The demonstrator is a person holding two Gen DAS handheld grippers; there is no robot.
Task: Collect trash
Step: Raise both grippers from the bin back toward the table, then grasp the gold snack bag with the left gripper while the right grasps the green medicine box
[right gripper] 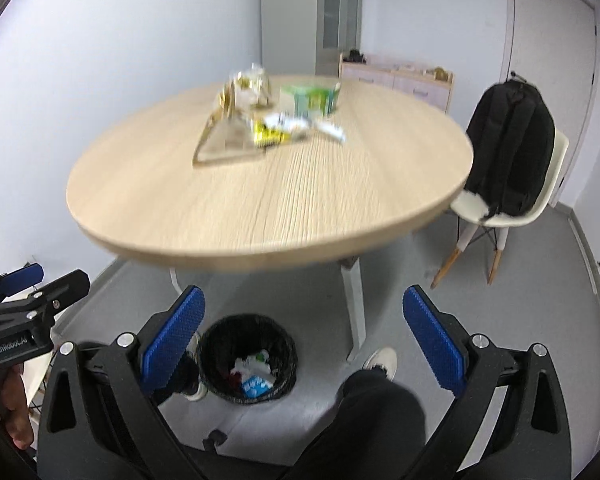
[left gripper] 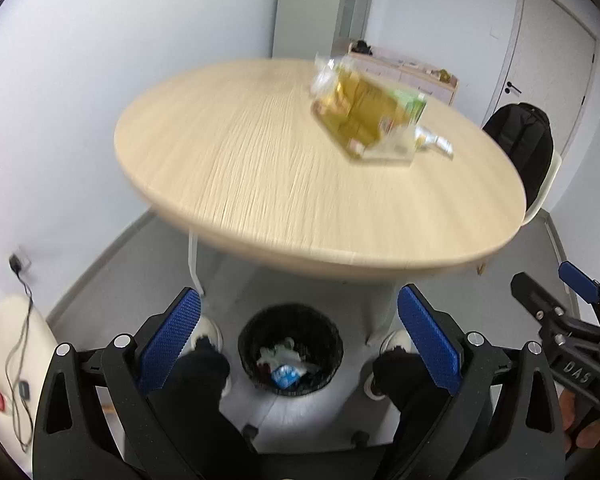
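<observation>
Both grippers sit low over the person's knees, well short of the trash. Left gripper (left gripper: 298,336) has its fingers (left gripper: 170,342) spread wide, nothing between them; right gripper (right gripper: 304,338) same, fingers (right gripper: 436,344) wide apart and empty, touching nothing. Black mesh bin (left gripper: 291,348) stands on the floor between the person's shoes, under the near edge of the round desk (left gripper: 260,168), already holding some crumpled paper and a blue wrapper. Remaining trash is a blurred pile toward the far side of the desk: yellow-gold wrapper bundle (right gripper: 246,90), green carton (right gripper: 310,100), small white-and-yellow wrappers (right gripper: 288,126) just in front of it, all seemingly around or on a flat brownish sheet (right gripper: 228,142); motion blur hides the exact overlaps. Judgement: step in hand is the reach to the pile. Take the loose front wrappers first with the right gripper, come in low along the desk, pinch an edge rather than the crumpled bulk. Carton likely needs its narrow face across the fingers. Light film could slip, so close fully before lifting, then drop straight over the bin.
</observation>
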